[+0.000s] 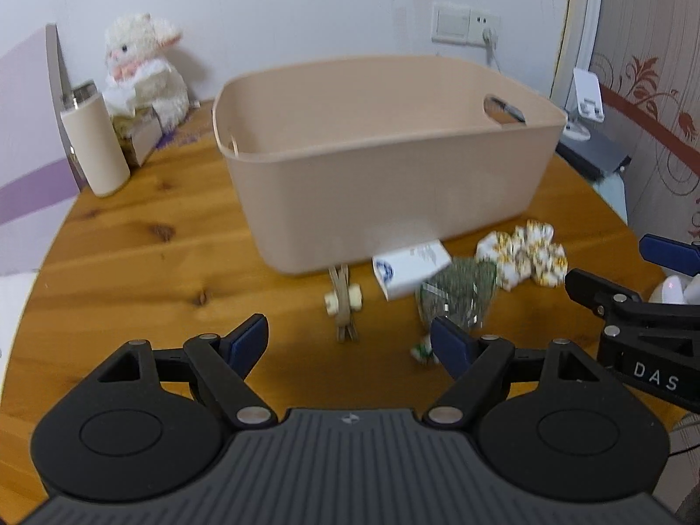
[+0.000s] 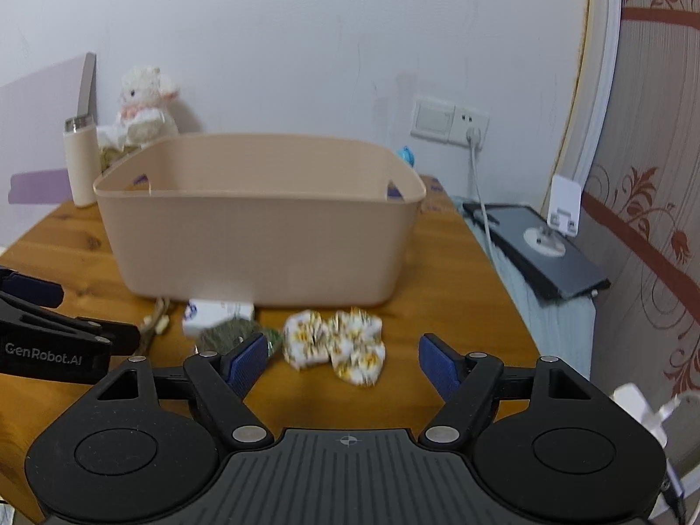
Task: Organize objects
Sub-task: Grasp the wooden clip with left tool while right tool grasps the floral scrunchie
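A beige plastic basket (image 1: pixel 385 183) stands on the wooden table; it also shows in the right wrist view (image 2: pixel 262 236). In front of it lie a tan strap with white clips (image 1: pixel 343 302), a white box with blue print (image 1: pixel 411 269), a clear bag of green stuff (image 1: pixel 459 293) and a floral cloth scrunchie (image 1: pixel 525 256). My left gripper (image 1: pixel 350 341) is open and empty, just short of the strap and bag. My right gripper (image 2: pixel 343 358) is open and empty, just short of the scrunchie (image 2: pixel 334 345). The box (image 2: pixel 216 315) and bag (image 2: pixel 236 334) lie to its left.
A cream flask (image 1: pixel 94 144), a plush lamb (image 1: pixel 144 70) and small boxes stand at the table's back left. A wall socket with a plugged cable (image 2: pixel 474 140) and a dark device (image 2: pixel 542 249) on a radiator are to the right. White items (image 2: pixel 643 407) sit near right.
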Demonstrator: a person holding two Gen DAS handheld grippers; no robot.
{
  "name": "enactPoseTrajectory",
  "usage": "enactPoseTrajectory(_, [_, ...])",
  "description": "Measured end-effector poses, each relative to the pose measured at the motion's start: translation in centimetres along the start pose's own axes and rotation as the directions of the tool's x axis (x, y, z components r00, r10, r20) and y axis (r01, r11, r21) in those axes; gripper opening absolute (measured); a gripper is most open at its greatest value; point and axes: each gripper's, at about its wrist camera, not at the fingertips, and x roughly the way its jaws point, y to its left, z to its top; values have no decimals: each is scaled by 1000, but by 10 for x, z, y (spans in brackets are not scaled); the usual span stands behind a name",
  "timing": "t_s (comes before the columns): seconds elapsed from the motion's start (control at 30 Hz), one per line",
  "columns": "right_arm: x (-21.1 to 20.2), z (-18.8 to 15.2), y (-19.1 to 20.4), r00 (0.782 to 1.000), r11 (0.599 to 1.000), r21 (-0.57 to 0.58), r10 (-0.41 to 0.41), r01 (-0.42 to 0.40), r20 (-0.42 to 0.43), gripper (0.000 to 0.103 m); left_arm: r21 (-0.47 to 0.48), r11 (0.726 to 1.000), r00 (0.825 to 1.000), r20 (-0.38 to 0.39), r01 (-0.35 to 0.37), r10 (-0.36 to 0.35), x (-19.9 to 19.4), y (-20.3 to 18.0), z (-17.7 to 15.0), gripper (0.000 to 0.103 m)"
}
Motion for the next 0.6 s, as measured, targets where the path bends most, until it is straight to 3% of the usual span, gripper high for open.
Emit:
enactPoseTrajectory(0.47, [34, -21, -13, 993, 1000, 10, 2, 0, -120, 78, -48, 998, 995, -98, 29, -34, 42, 4, -20, 82])
enactPoseTrajectory(0.6, [45, -25, -15, 990, 1000, 8, -4, 5, -144, 79, -44, 999, 996, -89, 23, -27, 49, 4, -18, 82])
